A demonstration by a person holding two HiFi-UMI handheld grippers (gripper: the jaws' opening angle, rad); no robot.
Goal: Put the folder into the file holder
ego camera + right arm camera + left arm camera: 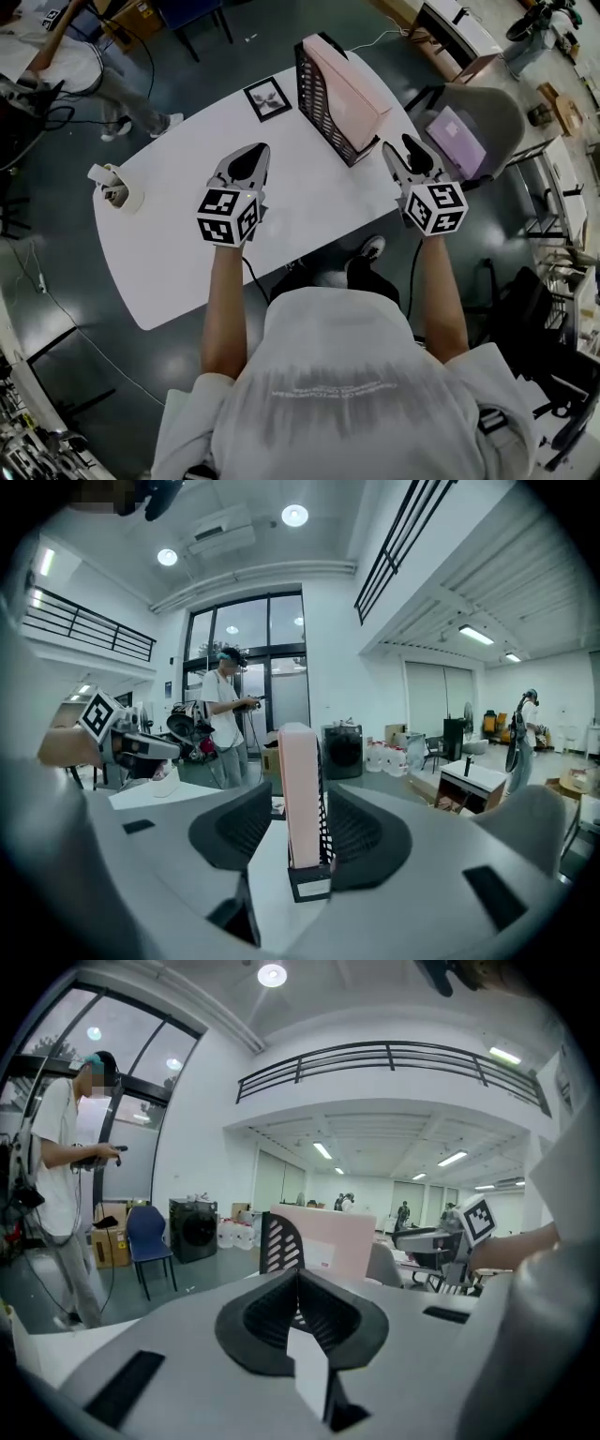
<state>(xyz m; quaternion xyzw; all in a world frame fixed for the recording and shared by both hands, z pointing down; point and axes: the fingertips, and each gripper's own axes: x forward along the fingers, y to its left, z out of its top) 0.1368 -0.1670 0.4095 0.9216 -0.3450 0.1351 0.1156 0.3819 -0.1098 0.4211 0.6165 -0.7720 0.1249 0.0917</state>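
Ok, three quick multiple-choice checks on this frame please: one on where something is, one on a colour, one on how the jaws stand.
1. Where is the pink folder?
A. lying on the floor
B. standing in the black file holder
C. held up in the air

2. What colour is the flat item on the grey chair?
A. green
B. orange
C. purple

3. How do the jaws stand?
A. left gripper jaws together, right gripper jaws apart, nothing held
B. both shut on the folder
C. both wide apart

Answers:
1 B: the head view shows the folder upright between the holder's mesh walls.
2 C: the item shows purple against the grey seat.
3 A: the left gripper view shows its jaws meeting, and the right gripper view shows a gap, with the folder well beyond it.
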